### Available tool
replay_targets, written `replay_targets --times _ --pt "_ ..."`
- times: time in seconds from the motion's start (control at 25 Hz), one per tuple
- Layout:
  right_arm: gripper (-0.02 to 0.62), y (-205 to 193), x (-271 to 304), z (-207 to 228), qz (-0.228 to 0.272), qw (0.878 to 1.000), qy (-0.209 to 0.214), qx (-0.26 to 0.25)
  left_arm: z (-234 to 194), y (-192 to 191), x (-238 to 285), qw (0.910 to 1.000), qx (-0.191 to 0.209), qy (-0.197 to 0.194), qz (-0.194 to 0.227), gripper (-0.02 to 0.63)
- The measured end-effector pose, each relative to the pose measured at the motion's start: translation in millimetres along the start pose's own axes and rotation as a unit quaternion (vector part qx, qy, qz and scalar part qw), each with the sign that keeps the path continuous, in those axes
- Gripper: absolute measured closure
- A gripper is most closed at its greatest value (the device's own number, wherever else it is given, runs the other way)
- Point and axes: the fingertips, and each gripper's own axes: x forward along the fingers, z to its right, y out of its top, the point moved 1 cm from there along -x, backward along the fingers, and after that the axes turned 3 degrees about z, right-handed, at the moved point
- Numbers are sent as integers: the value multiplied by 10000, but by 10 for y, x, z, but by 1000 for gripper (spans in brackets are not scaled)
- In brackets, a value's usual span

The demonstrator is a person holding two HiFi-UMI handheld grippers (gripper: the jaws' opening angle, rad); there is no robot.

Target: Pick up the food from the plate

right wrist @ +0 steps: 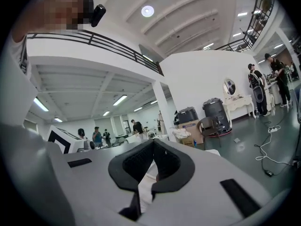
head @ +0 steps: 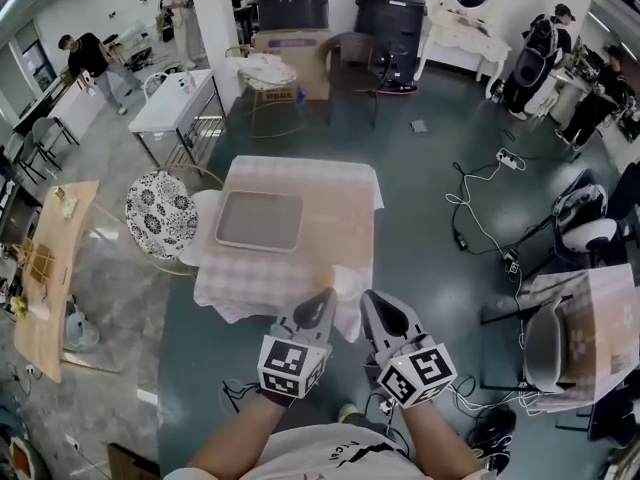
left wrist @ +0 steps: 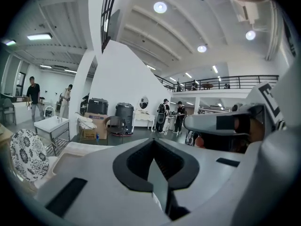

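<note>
Both of the person's handheld grippers hang low at the near edge of the small table draped in a pale checked cloth. The left gripper is clenched on nothing, tips pressed together, and the right gripper is likewise closed and empty. Just beyond the left tips a small orange morsel sits beside a crumpled white cloth or paper (I take the morsel for the food, though it is too small to be sure). It lies straight ahead of the left gripper, which is the nearer one. Its long axis I can't make out. Farther back the grey rectangular tray looks bare. The table edge is right under the tips, so the jaws need to part before reaching forward, and there is open cloth beyond
</note>
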Motion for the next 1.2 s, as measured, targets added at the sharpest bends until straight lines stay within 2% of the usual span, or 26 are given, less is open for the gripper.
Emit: replay_targets --times 0.16,0.48,0.56,0.96,1.2 --pt "580 -203 279 132 -63 9995 -302 102 -264 -294 247 9996 43 -170 -243 601" --pt "580 -636 577 500 -302 9965 -719 309 -483 -948 689 9961 12 -409 -779 589" --pt "580 -714 646 571 -352 9961 -729 358 -518 -1095 782 9947 -66 -427 -936 483" --pt "580 -1193 965 954 -610 9945 -653 541 -882 -1973 1182 9853 35 -25 -1708 356" --pt "580 -1556 1094 1170 -719 9935 -642 615 -1071 -2582 1423 9767 177 63 -2139 314"
